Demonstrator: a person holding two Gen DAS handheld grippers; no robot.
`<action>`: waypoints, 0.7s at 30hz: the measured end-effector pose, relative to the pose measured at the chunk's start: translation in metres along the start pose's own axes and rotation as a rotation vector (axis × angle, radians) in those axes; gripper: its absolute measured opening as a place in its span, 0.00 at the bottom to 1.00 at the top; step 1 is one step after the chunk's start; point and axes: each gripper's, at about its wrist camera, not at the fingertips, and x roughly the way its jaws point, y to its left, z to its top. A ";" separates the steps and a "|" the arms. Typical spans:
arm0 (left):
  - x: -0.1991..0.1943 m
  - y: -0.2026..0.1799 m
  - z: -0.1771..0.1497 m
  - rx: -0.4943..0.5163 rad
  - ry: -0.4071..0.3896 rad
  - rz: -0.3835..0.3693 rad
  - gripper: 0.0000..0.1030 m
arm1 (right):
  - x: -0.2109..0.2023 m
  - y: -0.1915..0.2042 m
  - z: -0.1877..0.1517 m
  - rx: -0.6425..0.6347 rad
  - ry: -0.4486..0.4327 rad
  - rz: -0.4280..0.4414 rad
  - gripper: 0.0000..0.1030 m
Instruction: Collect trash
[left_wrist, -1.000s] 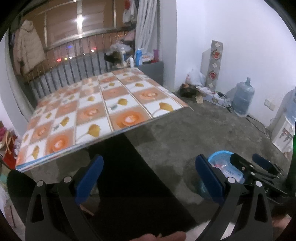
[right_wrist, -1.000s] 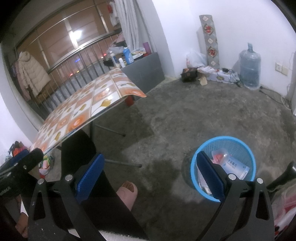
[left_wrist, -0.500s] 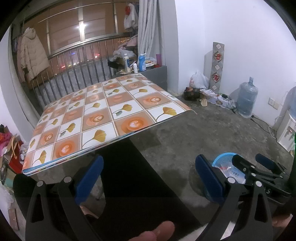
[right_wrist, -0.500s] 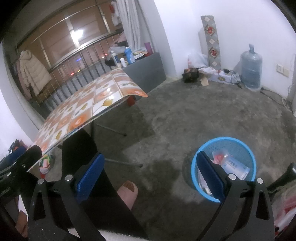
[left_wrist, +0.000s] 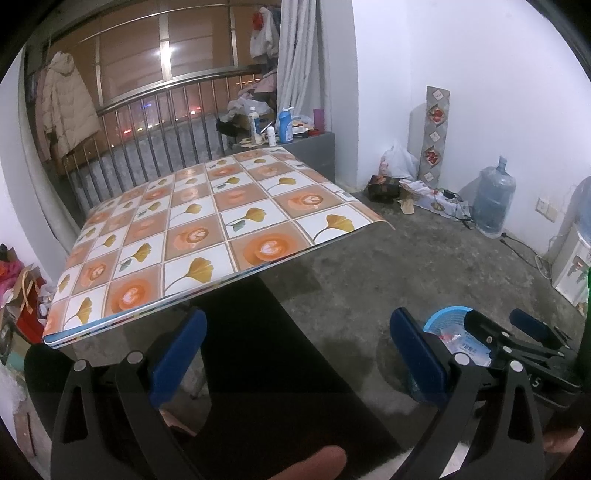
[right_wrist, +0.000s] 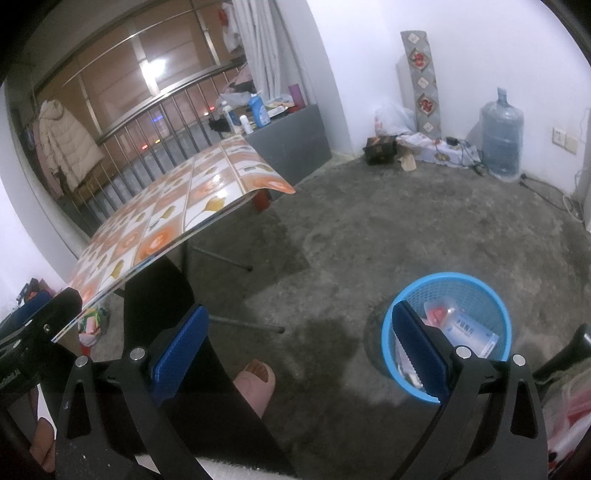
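black linkage arms, blue padded fingers (right_wrist: 419, 341), silver screws

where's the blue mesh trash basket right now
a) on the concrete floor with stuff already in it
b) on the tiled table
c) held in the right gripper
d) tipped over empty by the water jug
a: the blue basket stands upright on the bare concrete floor, with a labelled packet lying inside, and the right gripper is open and holds nothing.
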 end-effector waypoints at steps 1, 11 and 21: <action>0.000 0.000 0.000 0.002 -0.001 -0.001 0.95 | 0.000 0.000 0.000 0.000 0.001 0.000 0.92; 0.004 -0.001 0.001 0.003 0.013 -0.018 0.95 | 0.000 0.000 0.000 0.000 0.001 0.001 0.92; 0.004 -0.003 0.000 -0.003 0.017 -0.011 0.95 | 0.000 0.000 0.000 0.002 0.000 0.000 0.92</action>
